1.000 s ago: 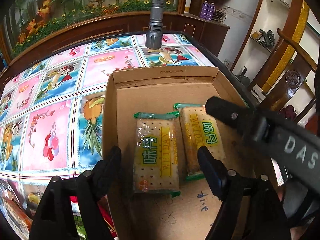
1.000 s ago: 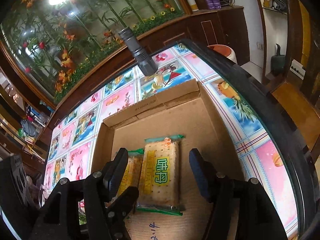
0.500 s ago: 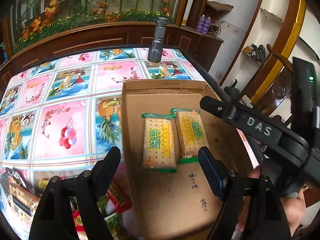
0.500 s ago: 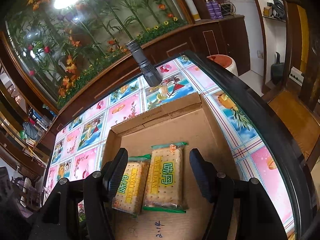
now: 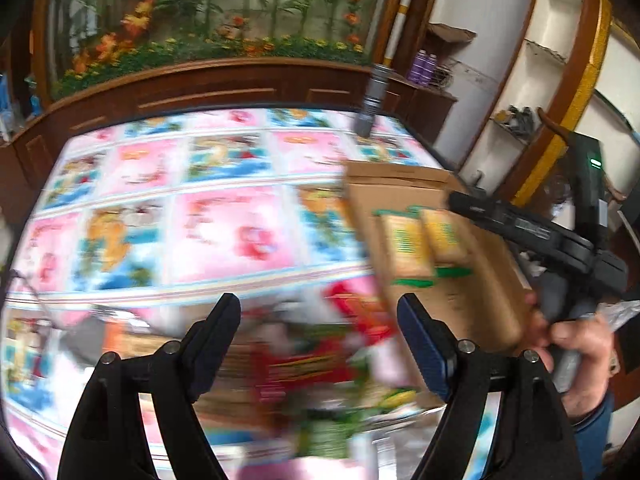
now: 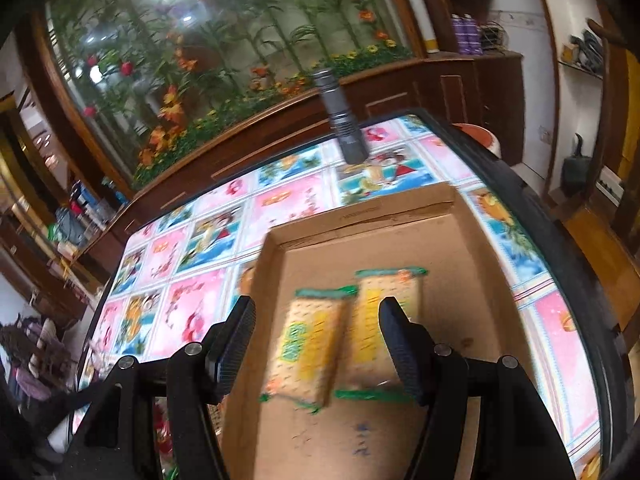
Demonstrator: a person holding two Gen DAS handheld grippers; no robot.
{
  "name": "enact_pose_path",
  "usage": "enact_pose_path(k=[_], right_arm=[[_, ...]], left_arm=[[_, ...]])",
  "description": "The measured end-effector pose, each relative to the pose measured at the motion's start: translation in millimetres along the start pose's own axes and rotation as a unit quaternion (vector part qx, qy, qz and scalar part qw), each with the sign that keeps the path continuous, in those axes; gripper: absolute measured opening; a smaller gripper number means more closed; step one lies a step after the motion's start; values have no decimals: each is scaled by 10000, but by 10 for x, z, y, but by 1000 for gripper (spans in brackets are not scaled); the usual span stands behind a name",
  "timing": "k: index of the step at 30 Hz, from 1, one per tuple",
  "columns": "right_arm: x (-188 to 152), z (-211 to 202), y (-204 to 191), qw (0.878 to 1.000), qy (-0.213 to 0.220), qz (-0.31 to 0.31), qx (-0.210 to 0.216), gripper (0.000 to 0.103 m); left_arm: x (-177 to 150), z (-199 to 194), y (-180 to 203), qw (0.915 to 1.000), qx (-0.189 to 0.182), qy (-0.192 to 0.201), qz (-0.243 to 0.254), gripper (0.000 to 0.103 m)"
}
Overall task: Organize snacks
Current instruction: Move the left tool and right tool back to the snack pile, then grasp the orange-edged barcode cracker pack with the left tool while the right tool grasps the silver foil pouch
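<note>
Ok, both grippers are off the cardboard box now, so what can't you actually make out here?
- Loose snack pile of red and green wrappers, left wrist view: motion blur, types and count unreadable.
- Two yellow cracker packs, right wrist view: print smeared; open right gripper fingers cover their sides.
- Brown cardboard box, left wrist view: right wall hidden by the right gripper.

Open left hand-held gripper above blurred snack packets

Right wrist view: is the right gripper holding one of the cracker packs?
No, the right gripper is open with nothing between its fingers; both cracker packs lie flat in the cardboard box.
</note>
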State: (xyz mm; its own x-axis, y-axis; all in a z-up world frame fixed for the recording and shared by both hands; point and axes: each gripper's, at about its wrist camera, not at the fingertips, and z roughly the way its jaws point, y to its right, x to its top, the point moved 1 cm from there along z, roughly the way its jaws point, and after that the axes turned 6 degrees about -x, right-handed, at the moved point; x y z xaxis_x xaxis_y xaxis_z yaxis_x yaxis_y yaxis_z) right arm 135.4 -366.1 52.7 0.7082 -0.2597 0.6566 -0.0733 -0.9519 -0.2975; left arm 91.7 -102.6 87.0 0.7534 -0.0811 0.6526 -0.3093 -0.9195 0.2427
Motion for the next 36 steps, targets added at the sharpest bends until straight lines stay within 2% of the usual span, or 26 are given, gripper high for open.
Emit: enact_pose_path(k=[3,7,10,12,15,18,19,20,23,24,26,28,30,33,36], right_arm=[[-63,-42,-183,9997,25,-227,120,69],[-118,-61,-325,9989,26,-385,258,71],[-139,-39,-361,9987,-1,-428,264,71],[-156,-29,-362,9988,-28,-425,254,71],[-157,-14,-336,9990,-55,-366,268,71],[-155,-29,-318,9990,-52,-306,332,71],[-155,-37,-318,9990,-49,-301,332,71],[-158,-39,-317,9990,-46,-298,332,71],[-157,-48,-310,9991,-26,-279,331,71],[-154,-55,-306,9991,-9,-269,335,71],[-153,-63,-293,9992,11,-235,328,71],[-148,-55,-280,9992,-4,-208,330,71],[-137,-48,-264,9993,-18,-187,334,71],[-130,-66,-248,9993,-12,-133,362,71],[-125,-97,-268,9989,17,-158,443,71]], left_arm=[[13,-23,-405,9994,281,-11,-193,83],[-28,150,-884,9971,232,-371,-616,83],[-141,230,-1025,9960,36,-636,-629,83],[-250,143,-1019,9965,-117,-687,-467,83],[-477,-77,-963,9952,-533,-788,-241,84],[-797,-194,-774,9905,-719,-1142,256,85],[-964,-226,-666,9866,-777,-1346,504,85],[-1045,-273,-577,9855,-722,-1332,759,85],[-1062,-476,-415,9875,25,-728,1395,85],[-983,-511,-412,9883,58,-609,1394,85],[-796,-523,-481,9923,-234,-497,1109,85],[-689,-425,-545,9931,-361,-564,963,86],[-652,-246,-593,9921,-225,-759,977,86],[-800,-75,-623,9863,-422,-1264,968,86],[-1013,-94,-560,9808,-504,-1428,1232,86]])
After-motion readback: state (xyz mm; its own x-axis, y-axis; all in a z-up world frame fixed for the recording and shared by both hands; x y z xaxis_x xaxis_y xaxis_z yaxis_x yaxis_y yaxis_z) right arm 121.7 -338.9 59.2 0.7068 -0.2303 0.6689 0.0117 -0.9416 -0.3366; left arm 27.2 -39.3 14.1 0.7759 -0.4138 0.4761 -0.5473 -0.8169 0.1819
